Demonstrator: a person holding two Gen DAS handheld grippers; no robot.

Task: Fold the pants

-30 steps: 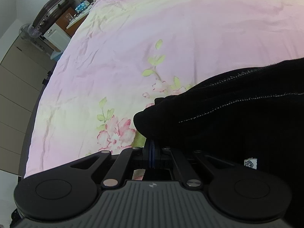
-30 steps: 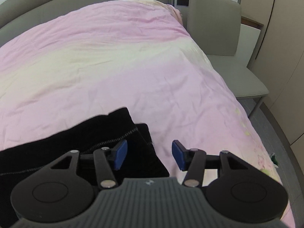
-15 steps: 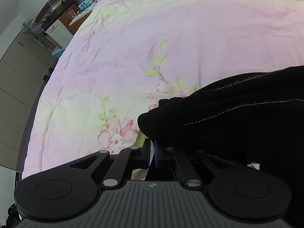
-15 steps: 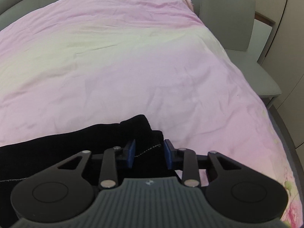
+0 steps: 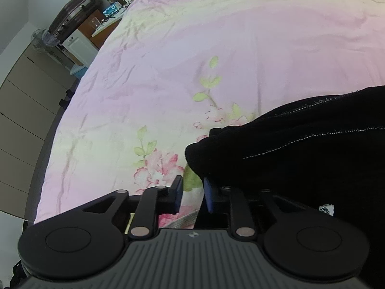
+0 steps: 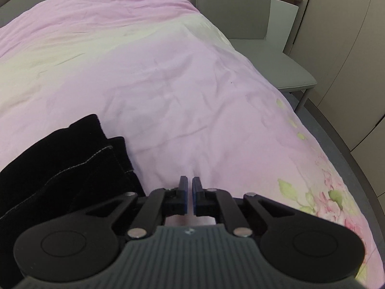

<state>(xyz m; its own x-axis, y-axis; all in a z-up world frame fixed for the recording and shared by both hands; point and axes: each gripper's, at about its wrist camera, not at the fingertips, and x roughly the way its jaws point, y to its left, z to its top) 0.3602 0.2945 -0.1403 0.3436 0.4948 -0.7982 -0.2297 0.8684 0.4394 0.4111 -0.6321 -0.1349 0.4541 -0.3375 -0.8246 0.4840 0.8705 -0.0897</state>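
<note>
Black pants (image 5: 300, 159) with pale stitching lie on the pink flowered bedspread (image 5: 216, 48), filling the right of the left wrist view. My left gripper (image 5: 192, 195) is at their left edge with its jaws opening. Only bedspread shows between the blue pads, and the cloth drapes over the right finger. In the right wrist view the pants (image 6: 60, 168) lie at the lower left. My right gripper (image 6: 189, 192) is shut just right of their corner, over bare bedspread (image 6: 168, 72), with nothing between its pads.
A grey chair (image 6: 252, 24) stands beside the bed's far right side, with beige wardrobe doors behind it. In the left wrist view a dark suitcase (image 5: 74, 7) rests on a white cabinet (image 5: 79, 45) past the bed's left edge. A white label (image 5: 326, 210) shows on the pants.
The left jaws went from shut on the pants' edge to apart, letting it go. The right jaws closed, and that gripper sank and shifted right, off the pants' corner.
</note>
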